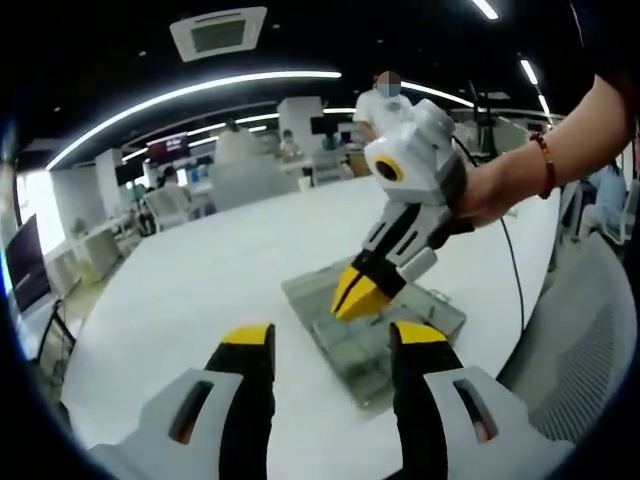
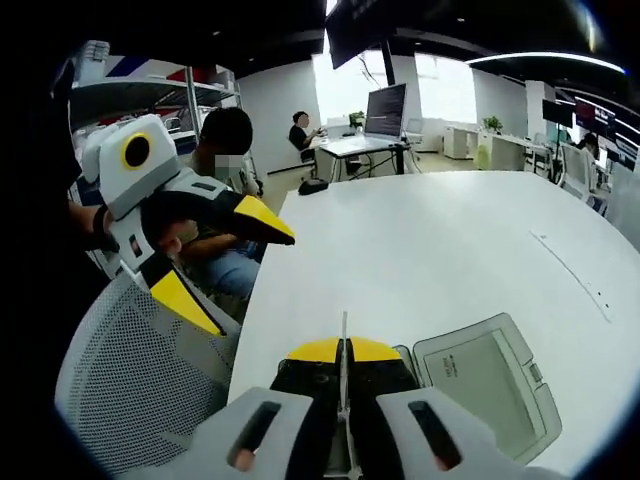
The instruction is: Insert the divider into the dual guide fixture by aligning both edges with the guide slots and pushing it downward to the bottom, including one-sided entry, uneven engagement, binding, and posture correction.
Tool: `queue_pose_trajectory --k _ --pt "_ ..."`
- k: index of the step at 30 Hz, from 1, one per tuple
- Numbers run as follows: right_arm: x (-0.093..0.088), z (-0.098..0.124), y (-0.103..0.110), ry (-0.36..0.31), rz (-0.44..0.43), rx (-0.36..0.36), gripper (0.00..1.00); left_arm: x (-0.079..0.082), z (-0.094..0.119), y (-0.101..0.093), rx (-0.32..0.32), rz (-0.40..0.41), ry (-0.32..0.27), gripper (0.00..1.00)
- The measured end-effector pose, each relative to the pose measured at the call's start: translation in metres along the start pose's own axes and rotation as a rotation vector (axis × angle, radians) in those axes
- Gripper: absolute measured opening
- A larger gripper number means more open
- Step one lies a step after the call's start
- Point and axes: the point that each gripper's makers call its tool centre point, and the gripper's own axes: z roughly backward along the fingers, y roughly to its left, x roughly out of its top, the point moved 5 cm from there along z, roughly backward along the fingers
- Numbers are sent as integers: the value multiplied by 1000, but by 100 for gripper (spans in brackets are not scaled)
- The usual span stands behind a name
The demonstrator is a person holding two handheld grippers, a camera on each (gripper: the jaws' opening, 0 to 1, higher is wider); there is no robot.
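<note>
The divider (image 2: 344, 352), a thin clear sheet seen edge-on, is standing up between the yellow tips of the right gripper (image 2: 343, 352) in the right gripper view, and the jaws are pressing closed on it from both sides. Just to the right of those tips, a clear plastic box (image 2: 487, 382) with a latch tab on its side is lying flat on the white table (image 2: 430, 245). At the left of this view the left gripper (image 2: 228, 262) is hanging over a grey mesh chair (image 2: 120, 365) with its two yellow-tipped jaws spread wide apart and nothing between them. Behind it a person is sitting, and farther back another person is sitting at a desk with a monitor (image 2: 385, 110).

In the left gripper view, the left gripper (image 1: 332, 342) is rising from the bottom edge with its jaws released, a wide gap between the tips, holding nothing. Beyond them the plastic box (image 1: 400, 345) is resting on the white table (image 1: 200, 270). The right gripper (image 1: 358, 292) is reaching in from the upper right, held by a hand (image 1: 500, 185) with a red bracelet, its yellow tips pinched together just above the box. The divider itself is too thin to make out here. A grey mesh chair (image 1: 580, 340) is standing at the right edge.
</note>
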Motion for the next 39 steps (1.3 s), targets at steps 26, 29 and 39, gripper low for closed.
queue_pose_trajectory --k 26,29,39 --pt "-5 -1 -1 -37 -47 21 0 -1 -1 0 1 7 3 45" --pt "8 3 -2 -123 -151 9 0 -4 -4 1 6 26 30 45" --pt "22 15 -2 -168 -316 -12 0 -8 -35 -1 44 74 94 52"
